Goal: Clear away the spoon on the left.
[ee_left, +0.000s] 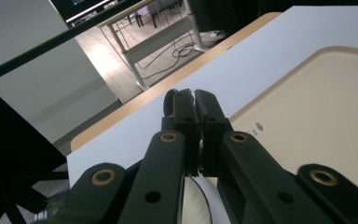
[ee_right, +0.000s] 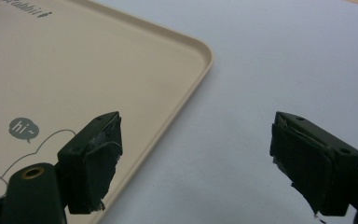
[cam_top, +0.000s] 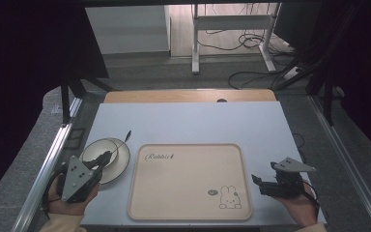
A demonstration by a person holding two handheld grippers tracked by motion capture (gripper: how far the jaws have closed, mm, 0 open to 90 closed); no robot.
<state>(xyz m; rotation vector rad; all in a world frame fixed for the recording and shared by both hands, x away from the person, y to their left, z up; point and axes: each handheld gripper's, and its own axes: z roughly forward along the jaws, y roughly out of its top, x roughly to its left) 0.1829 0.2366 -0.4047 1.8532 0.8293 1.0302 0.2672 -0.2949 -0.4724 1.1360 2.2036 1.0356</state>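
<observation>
A white plate [cam_top: 118,162] with a dark rim sits at the table's left; its white surface also shows between the arms of my left gripper [ee_left: 195,205]. My left gripper [cam_top: 107,156] [ee_left: 195,95] is over the plate, jaws shut on the near end of a thin black utensil [cam_top: 123,139]. The utensil runs out past the plate's far rim, and its dark rounded end [ee_left: 169,100] peeks out beside the jaw tips. A beige tray [cam_top: 188,179] [ee_left: 317,107] [ee_right: 74,70] with a rabbit drawing lies in the middle. My right gripper [cam_top: 260,185] [ee_right: 196,163] is open at the tray's right edge with nothing between its jaws.
The pale table [cam_top: 188,121] has a wooden strip [cam_top: 188,95] along its far edge. Metal rails run down both sides. On the floor beyond stand a white desk frame [cam_top: 232,29] and loose cables. There is bare table to the right of the tray.
</observation>
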